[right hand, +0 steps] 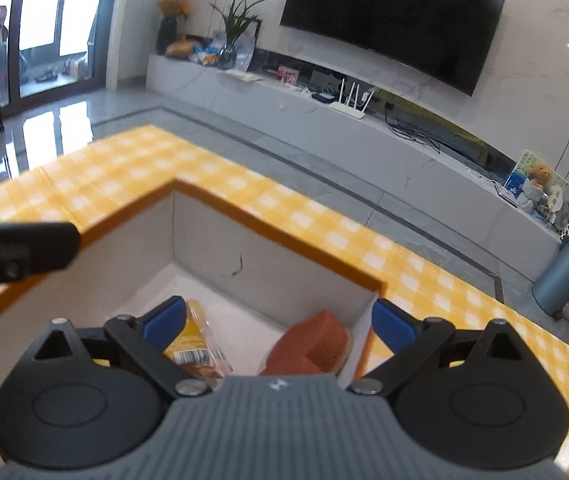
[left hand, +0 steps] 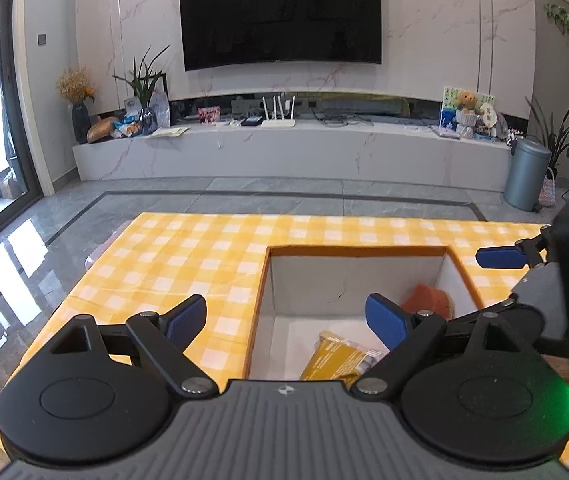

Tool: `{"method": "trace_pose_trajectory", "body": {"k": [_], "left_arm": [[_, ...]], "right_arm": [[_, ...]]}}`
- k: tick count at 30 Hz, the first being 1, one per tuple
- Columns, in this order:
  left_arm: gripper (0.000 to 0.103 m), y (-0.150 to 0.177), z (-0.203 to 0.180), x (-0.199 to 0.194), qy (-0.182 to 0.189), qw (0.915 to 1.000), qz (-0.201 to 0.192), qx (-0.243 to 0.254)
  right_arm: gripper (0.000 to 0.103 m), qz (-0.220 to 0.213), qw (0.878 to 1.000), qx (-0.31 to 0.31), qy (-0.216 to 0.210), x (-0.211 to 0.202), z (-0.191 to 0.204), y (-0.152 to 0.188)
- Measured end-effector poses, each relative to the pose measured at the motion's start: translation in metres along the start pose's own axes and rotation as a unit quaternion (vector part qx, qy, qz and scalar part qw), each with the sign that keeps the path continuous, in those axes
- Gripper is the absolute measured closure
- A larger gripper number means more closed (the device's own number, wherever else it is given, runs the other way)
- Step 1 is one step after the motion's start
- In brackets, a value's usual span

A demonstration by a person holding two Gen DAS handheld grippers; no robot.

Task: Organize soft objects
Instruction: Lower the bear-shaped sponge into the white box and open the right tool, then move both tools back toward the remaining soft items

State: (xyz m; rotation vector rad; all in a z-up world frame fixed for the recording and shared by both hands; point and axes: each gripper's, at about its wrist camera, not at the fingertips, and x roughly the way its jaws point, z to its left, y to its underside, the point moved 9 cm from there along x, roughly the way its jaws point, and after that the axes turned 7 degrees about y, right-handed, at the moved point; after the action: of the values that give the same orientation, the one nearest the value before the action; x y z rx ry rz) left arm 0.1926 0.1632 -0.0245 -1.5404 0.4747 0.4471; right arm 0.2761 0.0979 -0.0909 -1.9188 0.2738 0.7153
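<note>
An open box [left hand: 356, 280] with white inner walls and an orange rim stands on the yellow checked tablecloth [left hand: 188, 256]. Inside lie a yellow packet [left hand: 336, 356] and an orange sponge [left hand: 426, 298]. My left gripper [left hand: 286, 318] is open and empty above the box's left edge. The right gripper's blue finger [left hand: 500, 258] shows at the right. In the right wrist view the box [right hand: 220, 248] holds the packet [right hand: 196, 340] and the sponge [right hand: 312, 344]. My right gripper [right hand: 280, 320] is open and empty above them.
The table's far edge [left hand: 324, 216] drops to a grey tiled floor. A TV [left hand: 280, 12] hangs over a long marble shelf [left hand: 284, 148]. A metal bin [left hand: 526, 174] stands at the right. Glass doors [right hand: 44, 20] are at the left.
</note>
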Motion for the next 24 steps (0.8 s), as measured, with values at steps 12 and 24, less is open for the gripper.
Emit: {"method": "trace_pose_trajectory", "body": {"k": [12,24], "left_arm": [[0.0,-0.013,-0.026,-0.019,0.075,0.9959,-0.027,-0.042],[0.0,-0.026,-0.073,-0.059,0.067,0.9958,-0.058,-0.022]], "right_arm": [[0.006,-0.041,0.998,0.035,0.036,-0.093,-0.067,-0.001],[0.006,-0.053,0.988,0.068,0.125,-0.167,-0.188,0.054]]}}
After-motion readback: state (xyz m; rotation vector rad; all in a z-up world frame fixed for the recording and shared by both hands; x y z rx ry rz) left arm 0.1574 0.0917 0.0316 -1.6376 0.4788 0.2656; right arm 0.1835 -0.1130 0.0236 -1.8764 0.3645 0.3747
